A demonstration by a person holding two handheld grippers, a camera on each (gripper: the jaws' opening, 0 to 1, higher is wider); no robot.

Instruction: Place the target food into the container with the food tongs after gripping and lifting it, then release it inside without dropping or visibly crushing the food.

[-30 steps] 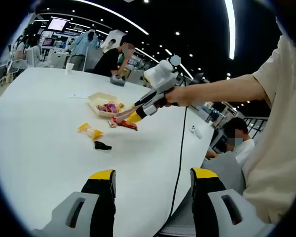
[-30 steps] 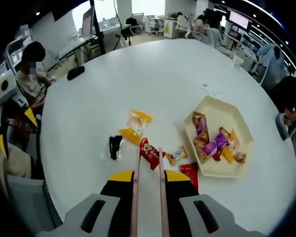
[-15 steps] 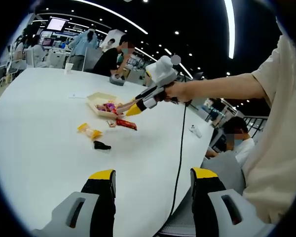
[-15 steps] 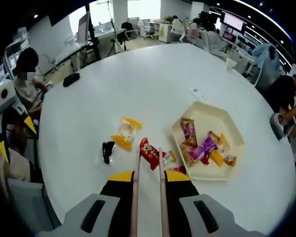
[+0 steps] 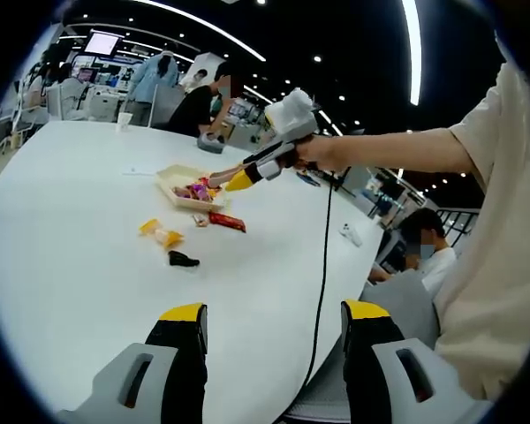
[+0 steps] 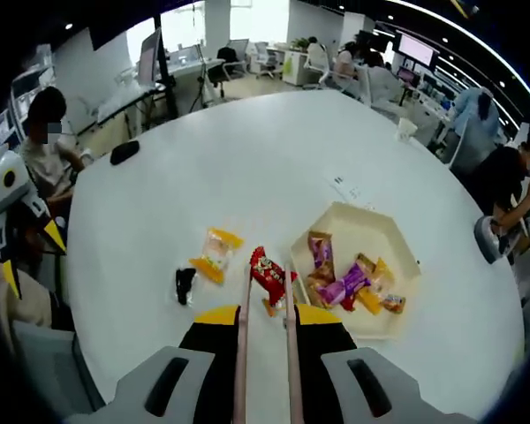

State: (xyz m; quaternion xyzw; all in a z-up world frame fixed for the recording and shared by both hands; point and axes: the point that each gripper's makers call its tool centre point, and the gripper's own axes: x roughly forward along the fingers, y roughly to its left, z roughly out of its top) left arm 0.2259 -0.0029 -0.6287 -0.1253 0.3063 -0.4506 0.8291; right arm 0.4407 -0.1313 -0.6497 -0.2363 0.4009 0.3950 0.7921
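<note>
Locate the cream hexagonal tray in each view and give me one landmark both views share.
Left gripper view: the cream tray sits upper left of centre, beside the right gripper's tong tips.
Right gripper view: the tray lies right of centre.
Shared landmark: the small black packet on the white table.

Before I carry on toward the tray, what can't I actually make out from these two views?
- Red packet in the tongs, right gripper view: print too small to read.
- Right gripper, left gripper view: tong tips too small to make out.
- Tray: packets overlap, count unclear.
- Black packet: too small to identify.
</note>
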